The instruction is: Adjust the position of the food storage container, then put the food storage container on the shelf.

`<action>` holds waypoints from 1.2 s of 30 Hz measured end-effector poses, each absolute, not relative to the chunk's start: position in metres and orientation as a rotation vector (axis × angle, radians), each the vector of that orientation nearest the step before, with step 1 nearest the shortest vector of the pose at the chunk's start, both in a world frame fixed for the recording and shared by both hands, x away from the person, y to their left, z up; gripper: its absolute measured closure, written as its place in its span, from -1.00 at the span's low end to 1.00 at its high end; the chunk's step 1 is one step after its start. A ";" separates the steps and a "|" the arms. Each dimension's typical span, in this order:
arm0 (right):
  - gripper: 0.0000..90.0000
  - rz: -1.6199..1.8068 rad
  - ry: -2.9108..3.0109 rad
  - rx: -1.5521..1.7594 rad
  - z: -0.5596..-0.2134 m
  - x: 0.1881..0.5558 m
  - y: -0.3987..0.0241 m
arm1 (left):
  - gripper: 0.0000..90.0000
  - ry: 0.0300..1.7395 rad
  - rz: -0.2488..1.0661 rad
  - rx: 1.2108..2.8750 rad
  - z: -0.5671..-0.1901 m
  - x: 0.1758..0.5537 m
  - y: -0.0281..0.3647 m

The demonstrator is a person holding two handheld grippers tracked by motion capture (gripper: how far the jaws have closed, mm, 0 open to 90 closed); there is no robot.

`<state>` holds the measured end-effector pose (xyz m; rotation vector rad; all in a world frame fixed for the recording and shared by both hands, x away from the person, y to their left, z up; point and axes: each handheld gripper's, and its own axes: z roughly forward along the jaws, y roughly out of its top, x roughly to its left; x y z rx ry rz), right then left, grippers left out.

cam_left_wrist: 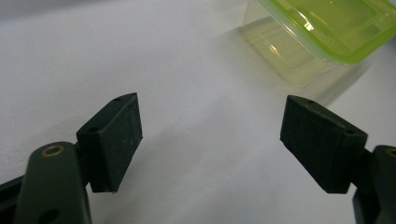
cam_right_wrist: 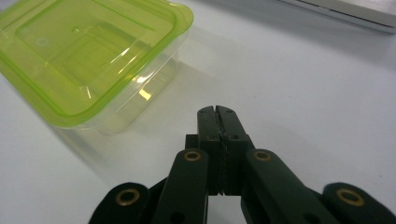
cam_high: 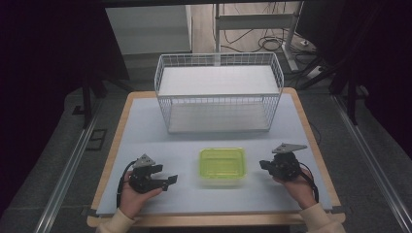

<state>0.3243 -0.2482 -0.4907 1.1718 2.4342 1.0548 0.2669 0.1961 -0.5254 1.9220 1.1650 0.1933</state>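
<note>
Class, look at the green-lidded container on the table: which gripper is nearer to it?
Right, narrowly. The right gripper, shut, sits just beside the container; the left gripper, open, waits slightly farther off on the opposite side.

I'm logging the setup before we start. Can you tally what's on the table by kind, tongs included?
Lidded green container: 1
White wire basket: 1
Tongs: 2, left tongs open, right tongs shut
Total: 4
</note>
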 end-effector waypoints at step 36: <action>-0.10 1.408 2.467 1.338 -0.484 0.338 -0.229 | -0.36 1.226 -0.094 1.778 -0.503 0.305 0.163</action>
